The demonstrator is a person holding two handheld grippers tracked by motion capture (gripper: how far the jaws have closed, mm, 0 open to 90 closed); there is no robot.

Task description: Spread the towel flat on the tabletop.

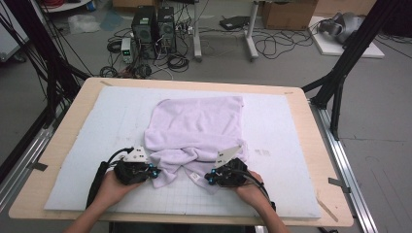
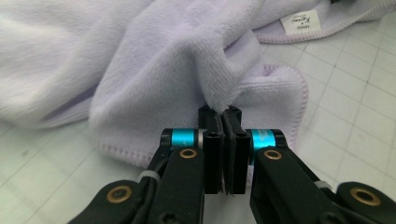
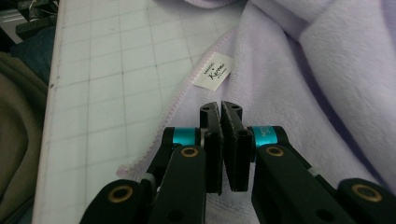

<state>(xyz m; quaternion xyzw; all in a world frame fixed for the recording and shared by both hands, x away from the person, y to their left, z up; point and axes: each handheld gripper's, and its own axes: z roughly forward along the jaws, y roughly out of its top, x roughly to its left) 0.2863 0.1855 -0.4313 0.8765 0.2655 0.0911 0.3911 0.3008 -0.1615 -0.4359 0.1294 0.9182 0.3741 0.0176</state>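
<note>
The lilac towel [image 1: 194,128] is spread over the middle of a white gridded mat [image 1: 282,126] on a wooden table [image 1: 320,145], with its near edge bunched and rumpled towards the person. The left gripper [image 1: 154,171] is held at the towel's near left corner; in the left gripper view its jaws are pressed together on a raised fold of the pile [image 2: 219,95]. The right gripper [image 1: 209,177] is held at the near right corner, and in the right gripper view its jaws are seen nearly closed over the hemmed edge; cloth appears to be pinched between them, though the grip itself cannot be made out with certainty. A small white label [image 3: 214,71] is sewn at the hem, just ahead of the right jaws; "Karoni" can perhaps be read, the smaller print being too fine. The same label is seen at [image 2: 300,22].
</note>
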